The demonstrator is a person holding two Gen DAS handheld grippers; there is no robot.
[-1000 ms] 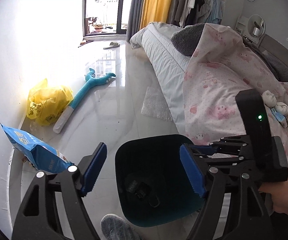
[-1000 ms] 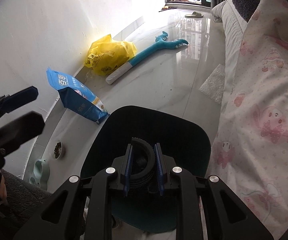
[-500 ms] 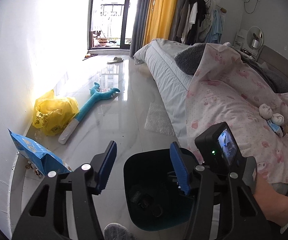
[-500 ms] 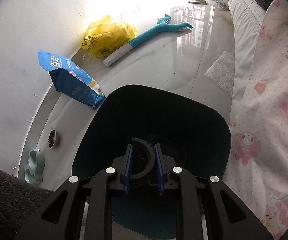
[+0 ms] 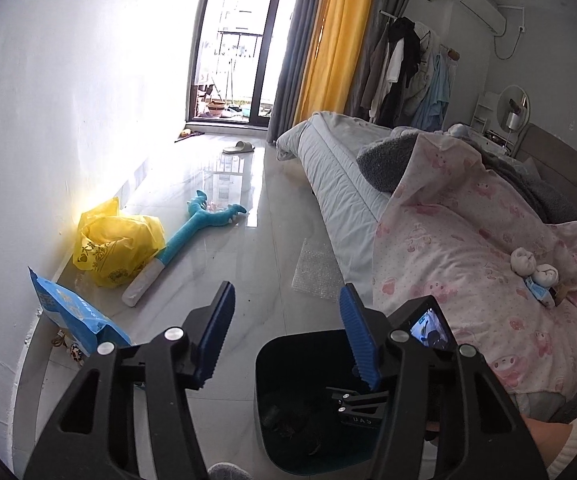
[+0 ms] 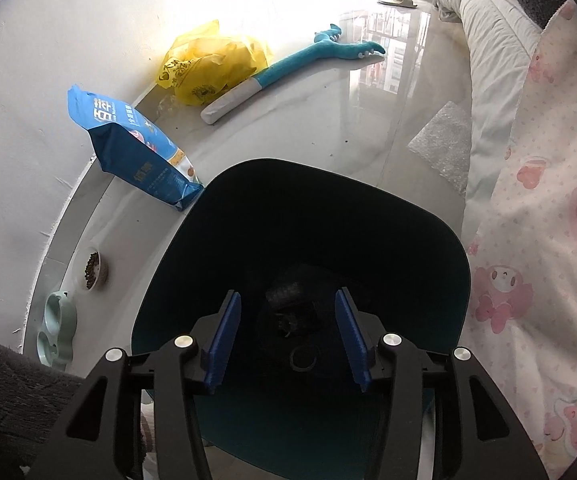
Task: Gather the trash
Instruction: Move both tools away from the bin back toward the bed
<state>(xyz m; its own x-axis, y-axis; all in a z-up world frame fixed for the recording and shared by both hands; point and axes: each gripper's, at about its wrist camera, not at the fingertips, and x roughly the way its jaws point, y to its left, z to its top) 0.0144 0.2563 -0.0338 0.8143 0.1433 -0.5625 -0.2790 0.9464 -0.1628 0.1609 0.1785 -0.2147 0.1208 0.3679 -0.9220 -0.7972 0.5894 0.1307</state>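
Note:
A dark teal bin (image 6: 328, 208) stands on the pale floor, right under my right gripper (image 6: 287, 296). Its blue jaws are opening with nothing between them. A black ribbed roll (image 6: 290, 294) lies loose among dark bits at the bin's bottom. My left gripper (image 5: 286, 292) hangs open and empty above the bin (image 5: 288, 360). Just behind its right finger is the right gripper's camera body (image 5: 428, 328). On the floor lie a yellow plastic bag (image 5: 116, 248) (image 6: 212, 64), a blue printed bag (image 5: 72, 316) (image 6: 140, 152) against the wall, and a bubble-wrap sheet (image 5: 316, 272) (image 6: 444, 136) by the bed.
A teal plush toy (image 5: 192, 232) lies beside the yellow bag. The bed with a pink quilt (image 5: 468, 240) fills the right side. Pet bowls (image 6: 92, 268) (image 6: 56, 324) sit along the wall left of the bin. A slipper (image 5: 239, 147) lies near the balcony door.
My right gripper sank toward the bin and opened, letting go of the black roll, which now lies inside. My left gripper rose and its jaws came somewhat closer together.

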